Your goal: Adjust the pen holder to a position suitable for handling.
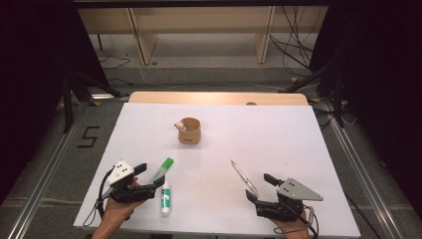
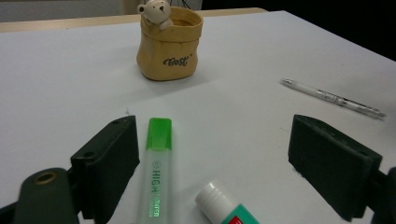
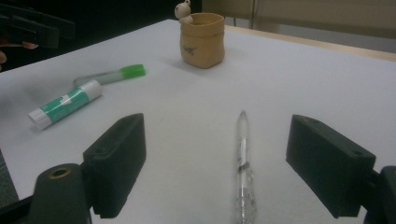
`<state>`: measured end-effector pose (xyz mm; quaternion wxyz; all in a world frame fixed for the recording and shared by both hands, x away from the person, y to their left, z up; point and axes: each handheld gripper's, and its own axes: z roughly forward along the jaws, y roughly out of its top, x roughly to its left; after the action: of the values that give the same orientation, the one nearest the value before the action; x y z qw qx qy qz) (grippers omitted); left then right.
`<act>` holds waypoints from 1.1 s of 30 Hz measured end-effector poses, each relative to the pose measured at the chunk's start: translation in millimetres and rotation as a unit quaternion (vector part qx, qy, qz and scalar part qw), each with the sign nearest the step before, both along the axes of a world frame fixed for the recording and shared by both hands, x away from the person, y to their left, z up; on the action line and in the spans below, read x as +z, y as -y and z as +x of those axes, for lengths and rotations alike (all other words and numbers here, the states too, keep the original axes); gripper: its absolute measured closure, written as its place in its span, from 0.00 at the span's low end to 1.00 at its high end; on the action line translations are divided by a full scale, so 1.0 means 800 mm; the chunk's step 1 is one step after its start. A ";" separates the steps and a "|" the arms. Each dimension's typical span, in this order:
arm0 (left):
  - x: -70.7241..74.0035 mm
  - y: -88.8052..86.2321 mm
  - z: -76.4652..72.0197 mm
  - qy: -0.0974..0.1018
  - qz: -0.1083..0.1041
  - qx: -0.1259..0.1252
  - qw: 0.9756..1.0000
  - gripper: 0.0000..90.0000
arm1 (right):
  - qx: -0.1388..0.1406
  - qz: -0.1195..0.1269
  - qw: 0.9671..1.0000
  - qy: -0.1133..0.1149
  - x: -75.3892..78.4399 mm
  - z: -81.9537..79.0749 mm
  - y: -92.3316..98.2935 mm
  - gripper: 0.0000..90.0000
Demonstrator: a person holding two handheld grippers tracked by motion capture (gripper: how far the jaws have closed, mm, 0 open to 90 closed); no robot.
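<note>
Both grippers rest with jaws apart and empty, the left gripper (image 1: 149, 180) straddling the green highlighter (image 2: 158, 172) beside the glue stick (image 2: 224, 205), the right gripper (image 1: 261, 187) lined up on the clear pen (image 3: 243, 163), probably for lifting into the pot (image 1: 189, 131)

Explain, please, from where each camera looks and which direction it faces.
High view: above the person's side, looking forward and down at the white table; both hands, left gripper and right gripper show.
Left gripper view: rides the left gripper, looking along its open fingers over the highlighter and glue stick.
Right gripper view: rides the right gripper, over the pen.
Shared: both gripper views face the tan pot.
</note>
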<state>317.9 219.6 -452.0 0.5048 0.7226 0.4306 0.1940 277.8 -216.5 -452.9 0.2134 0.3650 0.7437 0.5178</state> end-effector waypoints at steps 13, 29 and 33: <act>0.012 0.010 0.062 -0.028 0.031 0.045 0.998 0.17 | -0.006 0.001 1.000 0.006 0.001 0.000 0.002 0.23; -0.004 0.007 0.147 -0.054 0.057 0.097 0.992 0.46 | -0.005 -0.001 1.000 0.005 0.001 -0.001 0.002 0.24; -0.011 0.008 0.165 -0.067 0.046 0.095 0.992 0.68 | -0.004 0.000 1.000 0.007 0.001 -0.001 0.002 0.24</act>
<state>449.7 212.8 -460.5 0.4208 0.7117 0.5209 0.2122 276.8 -218.2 -451.9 0.2205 0.3648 0.7407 0.5193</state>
